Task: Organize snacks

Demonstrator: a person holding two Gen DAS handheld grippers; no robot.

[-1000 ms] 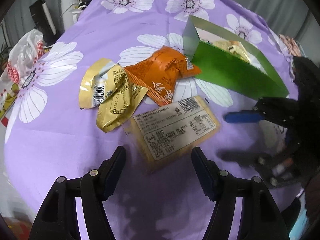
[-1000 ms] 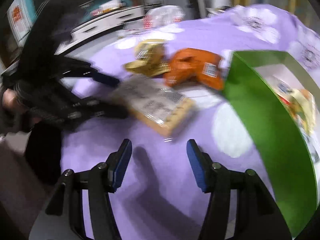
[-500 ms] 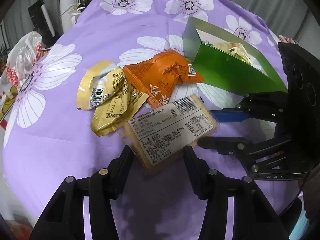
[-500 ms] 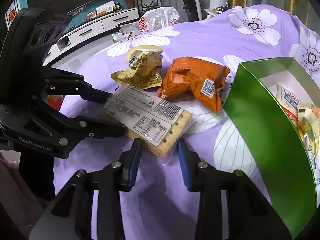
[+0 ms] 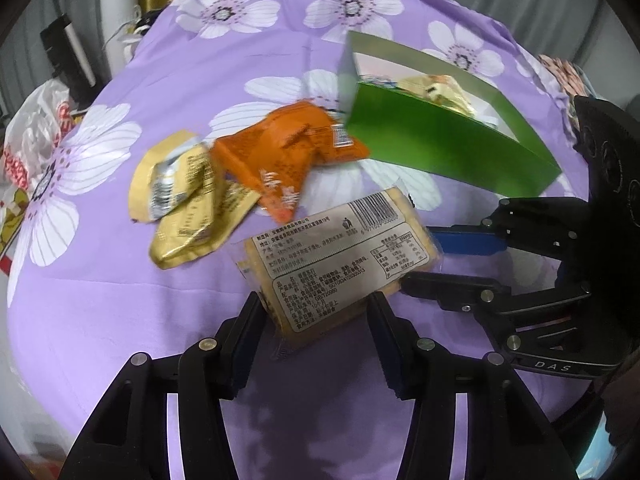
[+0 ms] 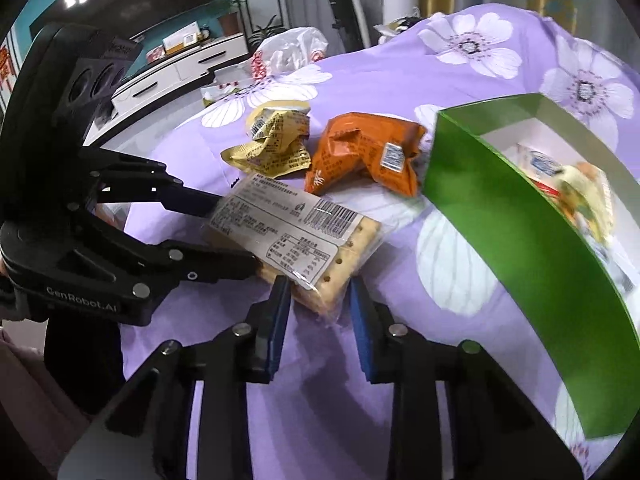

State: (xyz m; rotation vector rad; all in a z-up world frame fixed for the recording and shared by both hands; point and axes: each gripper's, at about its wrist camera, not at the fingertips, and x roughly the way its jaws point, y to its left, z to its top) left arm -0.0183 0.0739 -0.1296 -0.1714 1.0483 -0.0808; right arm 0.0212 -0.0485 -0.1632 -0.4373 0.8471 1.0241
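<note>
A flat cracker pack (image 5: pixel 340 252) with a white label lies on the purple flowered cloth (image 5: pixel 224 68). My left gripper (image 5: pixel 316 308) is shut on its near end. From the right, my right gripper (image 5: pixel 420 260) takes the pack's other end. In the right wrist view its jaws are closing, and the pads touch a corner of the cracker pack (image 6: pixel 296 228) between them. Behind the pack lie an orange packet (image 5: pixel 288 152) and a crumpled yellow packet (image 5: pixel 184 200). A green box (image 5: pixel 440 148) with snacks inside stands open at the right.
The green box (image 6: pixel 520 232) fills the right side of the right wrist view, close to my right gripper (image 6: pixel 318 292). A white plastic bag (image 5: pixel 28 140) sits past the cloth's left edge. A low TV cabinet (image 6: pixel 180 64) stands beyond the table.
Both grippers have moved in on the cracker pack and narrowed from wide open to its two ends. The pack has shifted slightly between them.
</note>
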